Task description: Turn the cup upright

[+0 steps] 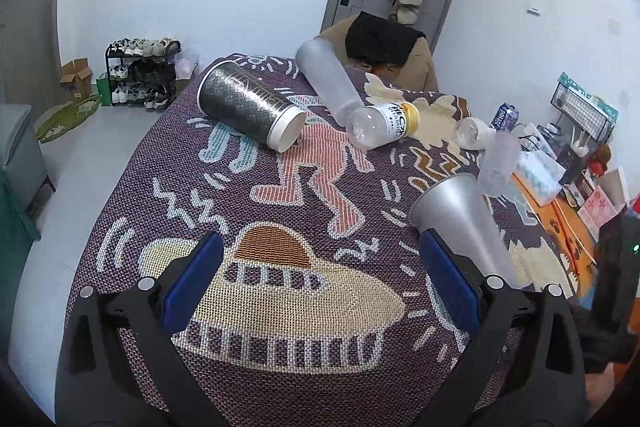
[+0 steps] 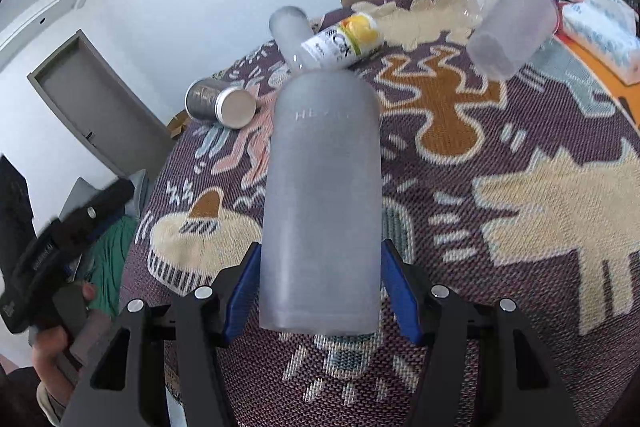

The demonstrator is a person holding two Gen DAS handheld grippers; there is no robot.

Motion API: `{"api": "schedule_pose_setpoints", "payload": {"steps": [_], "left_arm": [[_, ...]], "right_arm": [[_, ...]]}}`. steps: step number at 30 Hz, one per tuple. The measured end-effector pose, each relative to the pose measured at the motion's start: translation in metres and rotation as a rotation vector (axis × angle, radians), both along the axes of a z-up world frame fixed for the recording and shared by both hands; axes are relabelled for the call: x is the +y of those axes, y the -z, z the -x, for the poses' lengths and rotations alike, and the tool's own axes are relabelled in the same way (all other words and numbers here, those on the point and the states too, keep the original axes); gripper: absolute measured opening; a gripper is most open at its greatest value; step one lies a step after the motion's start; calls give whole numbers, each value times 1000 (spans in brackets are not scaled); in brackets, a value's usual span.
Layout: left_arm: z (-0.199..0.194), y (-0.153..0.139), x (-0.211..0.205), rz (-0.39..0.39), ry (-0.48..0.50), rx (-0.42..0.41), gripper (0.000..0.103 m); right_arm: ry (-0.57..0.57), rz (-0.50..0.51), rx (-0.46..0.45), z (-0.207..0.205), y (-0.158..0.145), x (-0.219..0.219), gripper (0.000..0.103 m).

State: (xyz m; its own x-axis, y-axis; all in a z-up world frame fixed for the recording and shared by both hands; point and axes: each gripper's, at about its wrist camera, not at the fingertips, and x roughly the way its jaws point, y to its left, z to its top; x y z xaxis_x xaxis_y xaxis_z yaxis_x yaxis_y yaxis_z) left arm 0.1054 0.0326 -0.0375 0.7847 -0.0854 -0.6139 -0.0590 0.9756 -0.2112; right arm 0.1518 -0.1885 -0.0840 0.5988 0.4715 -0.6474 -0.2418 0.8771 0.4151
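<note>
My right gripper (image 2: 320,287) is shut on a tall frosted grey cup (image 2: 322,195), held by its open end above the patterned tablecloth (image 2: 500,155), closed base pointing away. The same cup shows in the left wrist view (image 1: 460,223), tilted, at the right. My left gripper (image 1: 320,287) is open and empty over the cloth's front part; in the right wrist view it appears at the far left (image 2: 60,239). A patterned black-and-silver cup (image 1: 248,105) lies on its side at the back left. A second frosted cup (image 1: 328,83) lies on its side behind it.
A clear bottle with a yellow cap (image 1: 380,125), another clear bottle (image 1: 472,133) and a short frosted cup (image 1: 498,163) lie at the back right. Tissue packs and boxes (image 1: 540,175) crowd the right edge. A chair with a coat (image 1: 384,47) stands behind the table.
</note>
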Motion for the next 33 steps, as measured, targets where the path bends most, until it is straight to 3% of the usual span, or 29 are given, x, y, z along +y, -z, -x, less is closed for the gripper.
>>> {"api": "schedule_pose_setpoints", "payload": {"steps": [3, 6, 7, 21, 27, 33], "left_arm": [[-3, -1, -5, -4, 14, 5, 97], [-11, -1, -12, 5, 40, 18, 97], [-14, -2, -15, 7, 50, 24, 97], [-70, 8, -72, 123, 249, 178, 97], [-99, 26, -81, 230, 284, 279, 97], [-120, 38, -88, 271, 289, 342, 97]], "right_arm": [[-32, -12, 15, 1, 4, 2, 61], [-37, -22, -23, 7, -3, -2, 87], [-29, -15, -44, 10, -7, -4, 88], [113, -45, -118, 28, -19, -73, 95], [179, -55, -114, 33, -14, -103, 95], [222, -68, -104, 34, -6, -122, 95]]}}
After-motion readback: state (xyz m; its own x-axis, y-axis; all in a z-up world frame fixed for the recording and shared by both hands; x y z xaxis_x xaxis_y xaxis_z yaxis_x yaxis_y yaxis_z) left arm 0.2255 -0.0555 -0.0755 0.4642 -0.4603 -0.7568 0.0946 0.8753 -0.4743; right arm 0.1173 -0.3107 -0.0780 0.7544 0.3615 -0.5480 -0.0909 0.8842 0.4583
